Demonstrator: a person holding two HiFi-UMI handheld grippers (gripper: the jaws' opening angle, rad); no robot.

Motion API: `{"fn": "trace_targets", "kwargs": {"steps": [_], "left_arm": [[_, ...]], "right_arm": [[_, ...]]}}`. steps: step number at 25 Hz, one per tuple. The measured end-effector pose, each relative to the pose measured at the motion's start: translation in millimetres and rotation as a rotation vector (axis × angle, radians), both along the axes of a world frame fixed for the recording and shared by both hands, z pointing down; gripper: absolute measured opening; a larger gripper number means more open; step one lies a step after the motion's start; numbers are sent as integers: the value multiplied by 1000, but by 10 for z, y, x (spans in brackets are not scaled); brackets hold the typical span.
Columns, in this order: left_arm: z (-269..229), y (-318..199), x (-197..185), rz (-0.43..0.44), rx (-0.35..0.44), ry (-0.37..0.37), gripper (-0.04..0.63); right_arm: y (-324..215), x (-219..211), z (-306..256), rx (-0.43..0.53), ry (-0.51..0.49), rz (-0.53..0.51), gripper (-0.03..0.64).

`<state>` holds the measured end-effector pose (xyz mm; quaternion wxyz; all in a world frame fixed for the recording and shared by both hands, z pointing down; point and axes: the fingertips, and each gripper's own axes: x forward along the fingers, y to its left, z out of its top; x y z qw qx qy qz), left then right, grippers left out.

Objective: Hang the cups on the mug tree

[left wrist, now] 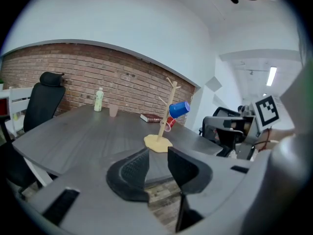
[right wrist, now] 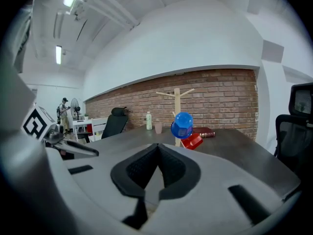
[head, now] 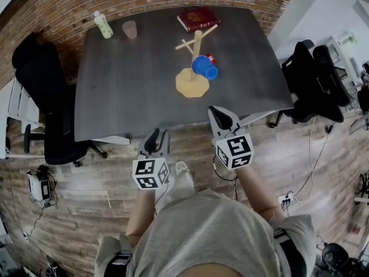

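A wooden mug tree (head: pixel 196 46) stands on the dark table (head: pixel 132 91), right of its middle. A blue cup (head: pixel 204 68) hangs on a lower peg, and a red cup (head: pixel 210 57) hangs just behind it. Both cups also show in the left gripper view, blue cup (left wrist: pixel 179 109) and red cup (left wrist: pixel 169 123), and in the right gripper view, blue cup (right wrist: pixel 182 125) and red cup (right wrist: pixel 191 141). My left gripper (head: pixel 157 138) hovers off the table's near edge, open and empty. My right gripper (head: pixel 219 115) sits at the near edge below the tree, shut on nothing.
A pink cup (head: pixel 130 29) and a pale green bottle (head: pixel 103 25) stand at the table's far left. A red book (head: pixel 198 18) lies behind the tree. Black office chairs stand at the left (head: pixel 46 97) and right (head: pixel 314 79). A brick wall runs behind the table.
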<state>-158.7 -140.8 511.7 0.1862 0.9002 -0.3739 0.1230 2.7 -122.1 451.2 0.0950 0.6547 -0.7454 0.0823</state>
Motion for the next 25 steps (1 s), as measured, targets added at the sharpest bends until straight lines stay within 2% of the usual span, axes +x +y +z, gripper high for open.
{"fn": "trace_targets", "kwargs": {"steps": [5, 11, 25], "left_arm": [[-14, 489, 19, -13, 1, -5, 110], [-52, 1173, 44, -9, 0, -3, 109], [-382, 2282, 135, 22, 94, 14, 103]], "right_arm": [[529, -69, 9, -4, -17, -32, -2], [1202, -210, -2, -2, 21, -97, -3], [2421, -247, -223, 76, -5, -69, -3]]}}
